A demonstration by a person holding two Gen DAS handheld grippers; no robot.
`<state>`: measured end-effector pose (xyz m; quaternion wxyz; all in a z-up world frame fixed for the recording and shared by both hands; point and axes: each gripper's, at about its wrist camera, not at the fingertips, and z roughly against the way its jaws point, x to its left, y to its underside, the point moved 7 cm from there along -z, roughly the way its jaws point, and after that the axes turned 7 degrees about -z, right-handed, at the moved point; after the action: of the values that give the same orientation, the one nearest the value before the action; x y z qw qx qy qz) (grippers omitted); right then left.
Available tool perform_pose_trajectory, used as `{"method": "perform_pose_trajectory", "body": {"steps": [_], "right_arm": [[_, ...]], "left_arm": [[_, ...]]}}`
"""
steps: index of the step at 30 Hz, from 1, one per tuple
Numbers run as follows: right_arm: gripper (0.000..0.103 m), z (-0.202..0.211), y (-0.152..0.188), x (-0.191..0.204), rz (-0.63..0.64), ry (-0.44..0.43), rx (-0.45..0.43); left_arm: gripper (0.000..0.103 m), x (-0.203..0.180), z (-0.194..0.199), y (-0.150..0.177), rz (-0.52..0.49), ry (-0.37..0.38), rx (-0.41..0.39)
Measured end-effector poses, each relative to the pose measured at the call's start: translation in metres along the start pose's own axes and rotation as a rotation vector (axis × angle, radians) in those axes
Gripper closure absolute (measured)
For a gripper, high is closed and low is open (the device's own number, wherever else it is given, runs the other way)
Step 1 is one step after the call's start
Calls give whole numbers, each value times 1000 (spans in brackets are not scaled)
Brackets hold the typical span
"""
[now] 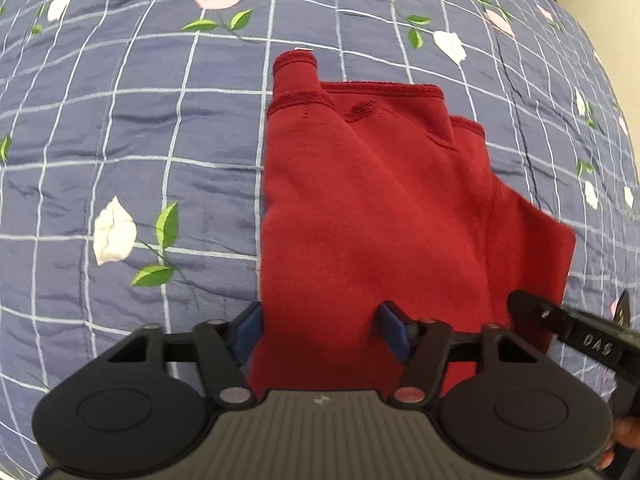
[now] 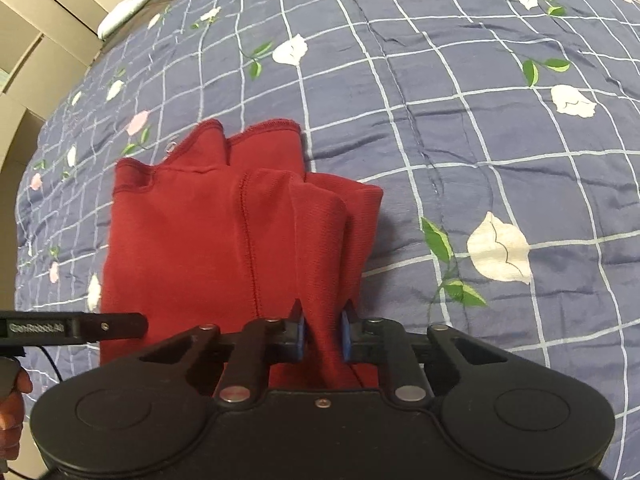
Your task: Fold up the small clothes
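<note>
Red garment half-folded on a floral quilt, a gripper at each near corner.

The blue checked quilt (image 1: 132,152) carries the red knit garment (image 1: 360,208), lying flat with its hemmed openings at the far end. The left gripper (image 1: 322,330) sits low over the garment's near left edge, fingers spread wide, cloth between them but not pinched. The right gripper (image 2: 322,334) is level at the garment's near right corner, its blue pads (image 2: 347,338) clamped on a raised ridge of cloth.

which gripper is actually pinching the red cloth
The right gripper: its blue pads are closed on a raised fold of the red garment. The left gripper is spread wide, straddling the cloth's near edge without clamping.
</note>
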<state>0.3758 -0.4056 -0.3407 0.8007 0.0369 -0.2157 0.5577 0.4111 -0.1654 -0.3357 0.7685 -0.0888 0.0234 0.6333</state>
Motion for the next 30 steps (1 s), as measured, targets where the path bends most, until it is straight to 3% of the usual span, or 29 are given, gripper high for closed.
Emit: {"method": "perform_pose_trajectory", "body": {"steps": [6,8,18,30], "right_arm": [[88,19,8,11,4,-43,-33],[89,26,10,18,15,-54,-47],[90,53,17,67,68,-93,-114],[90,52,45,167,171,-172,-138]], "left_arm": [[75,1,15,4,-41,9,-36],[79,0,23,6,-51,14,-60],[83,1,71,14,-125,11,-165],[83,85,127,40,-61,-32,-248]]}}
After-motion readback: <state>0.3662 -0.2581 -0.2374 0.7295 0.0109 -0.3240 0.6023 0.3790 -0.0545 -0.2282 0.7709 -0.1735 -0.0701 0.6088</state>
